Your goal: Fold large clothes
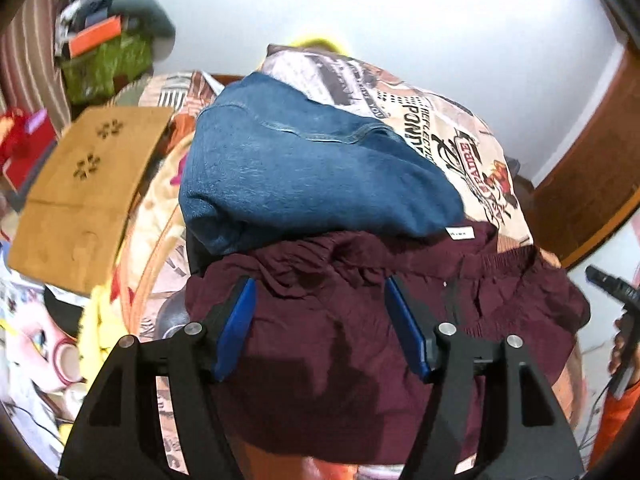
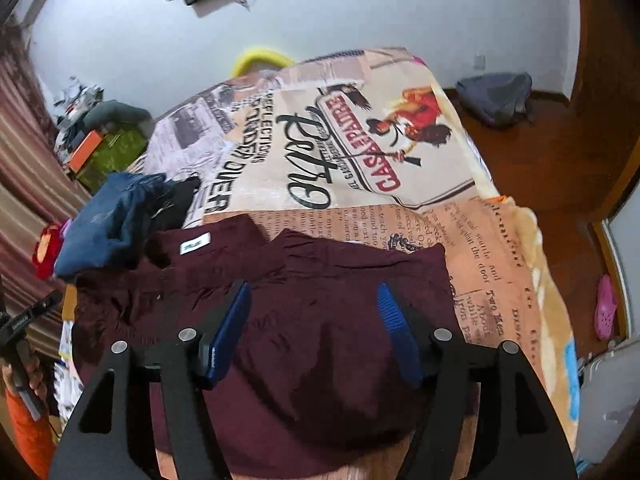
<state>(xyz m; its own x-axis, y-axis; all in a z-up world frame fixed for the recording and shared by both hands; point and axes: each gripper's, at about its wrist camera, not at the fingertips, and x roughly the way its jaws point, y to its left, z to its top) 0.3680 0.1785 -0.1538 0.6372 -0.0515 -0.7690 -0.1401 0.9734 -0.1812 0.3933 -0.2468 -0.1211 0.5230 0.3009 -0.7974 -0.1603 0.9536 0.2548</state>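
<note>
A bedroom with pale walls, and a bed [image 2: 492, 248] under a blanket printed like old newspapers and posters carries everything in play. Left gripper [image 1: 320, 324] hangs over the cloth with its blue pads spread wide, nothing between them; right gripper [image 2: 316, 332] does the same, jaws apart and empty. Both sit above the maroon garment [image 2: 320, 320], which lies folded over near the front edge of the bed, white label [image 2: 195, 249] showing at its upper left, waistband bunched along the far side. Just beyond it, touching its far left corner, the blue jeans [image 1: 312, 176] sit in a folded heap, with something black tucked beside them. Now the risks, as I judge them: the maroon cloth is thin and rumpled, so a pinch from either side may catch only the top layer and drag the fold open; the near hem reaches the bed's edge, so a careless tug towards the person could slide it off; and the jeans overlap that corner, so lifting there may topple them. The count: two grippers, one maroon garment, one pair of jeans, one label. Further out, one tan board [image 1: 84, 196] lies on the left, one yellow rim [image 2: 262, 60] peeks behind the bed, one grey bag [image 2: 496, 96] and one pink clog [image 2: 605, 306] sit on the floor.
</note>
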